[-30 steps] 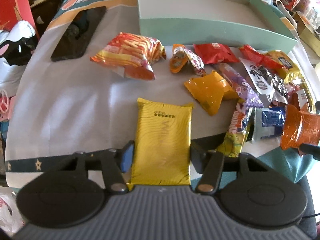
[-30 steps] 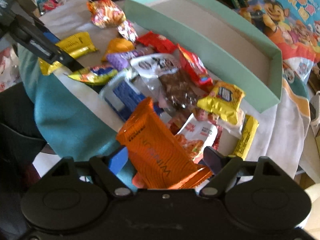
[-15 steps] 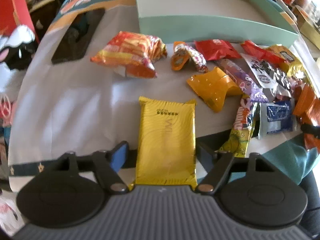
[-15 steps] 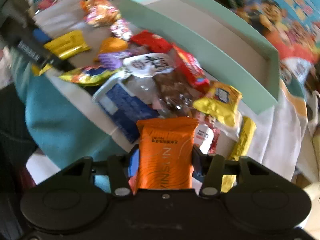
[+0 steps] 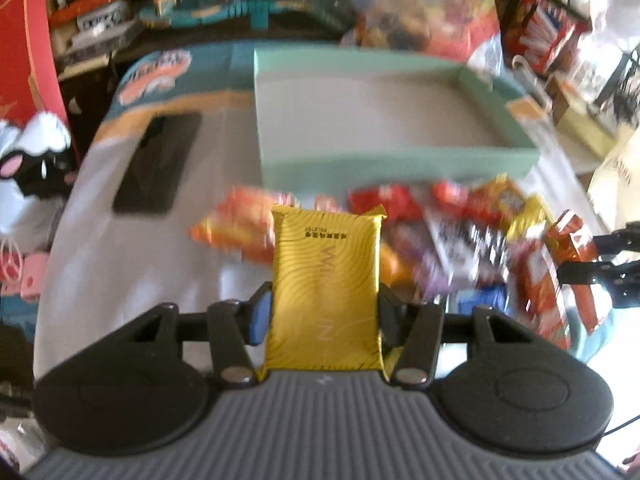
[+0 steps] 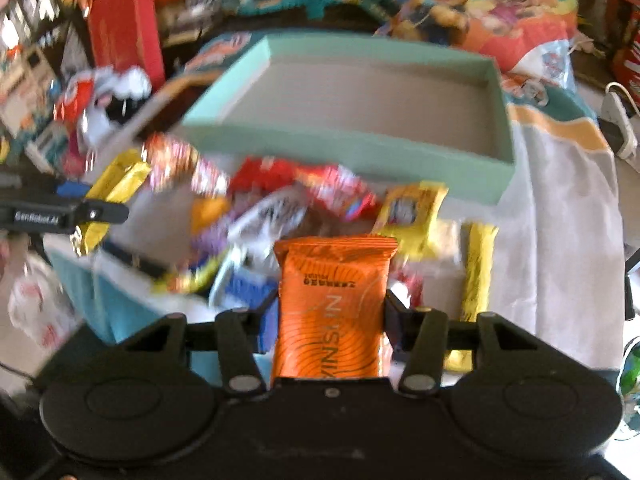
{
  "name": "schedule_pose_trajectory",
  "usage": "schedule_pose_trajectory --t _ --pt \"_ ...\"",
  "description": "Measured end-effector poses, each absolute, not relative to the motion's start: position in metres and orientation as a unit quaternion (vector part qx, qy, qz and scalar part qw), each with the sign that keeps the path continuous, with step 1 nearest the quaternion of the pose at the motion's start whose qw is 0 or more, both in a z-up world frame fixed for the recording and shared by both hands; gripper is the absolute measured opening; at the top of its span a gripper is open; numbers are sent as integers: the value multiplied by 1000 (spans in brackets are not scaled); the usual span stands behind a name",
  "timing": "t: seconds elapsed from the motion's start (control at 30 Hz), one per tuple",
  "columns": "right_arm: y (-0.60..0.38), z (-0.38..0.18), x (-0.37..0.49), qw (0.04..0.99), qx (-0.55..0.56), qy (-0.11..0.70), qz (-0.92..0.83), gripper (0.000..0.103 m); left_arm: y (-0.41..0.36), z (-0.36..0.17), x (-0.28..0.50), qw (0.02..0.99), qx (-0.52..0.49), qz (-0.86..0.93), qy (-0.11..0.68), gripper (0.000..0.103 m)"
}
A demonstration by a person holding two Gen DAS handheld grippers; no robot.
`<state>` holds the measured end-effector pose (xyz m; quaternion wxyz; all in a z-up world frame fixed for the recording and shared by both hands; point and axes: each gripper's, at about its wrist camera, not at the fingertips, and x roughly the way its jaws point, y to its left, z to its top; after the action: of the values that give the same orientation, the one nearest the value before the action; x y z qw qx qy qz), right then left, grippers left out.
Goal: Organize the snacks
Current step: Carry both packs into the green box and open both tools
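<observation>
- Yellow wrapper fills the left gripper (image 5: 325,314): its two fingers press the sides of the yellow snack pack (image 5: 326,280), which is held flat and lengthwise, pointing toward the mint-green box (image 5: 394,166).
- From the right wrist view, that same left gripper (image 6: 105,213) shows at the far left, above the table edge, with the yellow snack pack (image 6: 114,188) in it.
- Further right, the right gripper (image 6: 331,316) is clamped on the orange snack pack (image 6: 334,308), held the same way, aimed at the mint-green box (image 6: 352,160).
- Inside the box only its bare grey floor shows in both views.
- Between the grippers and the box, a blurred snack pile (image 6: 280,204) lies on the cloth-covered table (image 6: 560,208), just in front of the near wall; a long yellow bar (image 6: 476,268) lies at its right edge.
- A dark flat phone (image 5: 158,162) lies left of the box.
- Writing: "NINSIN" can be made out on the orange pack, upside down; the left gripper's arm reads "GenRobot.AI"; other labels are too blurred.
</observation>
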<state>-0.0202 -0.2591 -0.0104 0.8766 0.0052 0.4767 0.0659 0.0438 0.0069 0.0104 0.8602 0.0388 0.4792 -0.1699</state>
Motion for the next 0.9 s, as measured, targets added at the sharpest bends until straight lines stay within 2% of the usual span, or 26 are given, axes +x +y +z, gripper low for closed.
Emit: schedule_pose_trajectory --t 0.17,0.4,0.57,0.8,0.9 --pt "-292 19 25 899 38 435 30 51 -2 35 100 875 38 -159 455 52" --pt "-337 37 136 914 56 401 -13 51 -27 44 215 889 16 -138 437 53" --pt "-359 14 215 912 54 406 -28 51 -51 13 284 882 12 -129 454 53" --pt "-372 -41 280 902 51 427 -30 52 -72 -24 329 874 28 -129 469 53" --pt "-375 -53 294 904 51 424 -27 61 -77 -32 335 876 39 -124 464 59"
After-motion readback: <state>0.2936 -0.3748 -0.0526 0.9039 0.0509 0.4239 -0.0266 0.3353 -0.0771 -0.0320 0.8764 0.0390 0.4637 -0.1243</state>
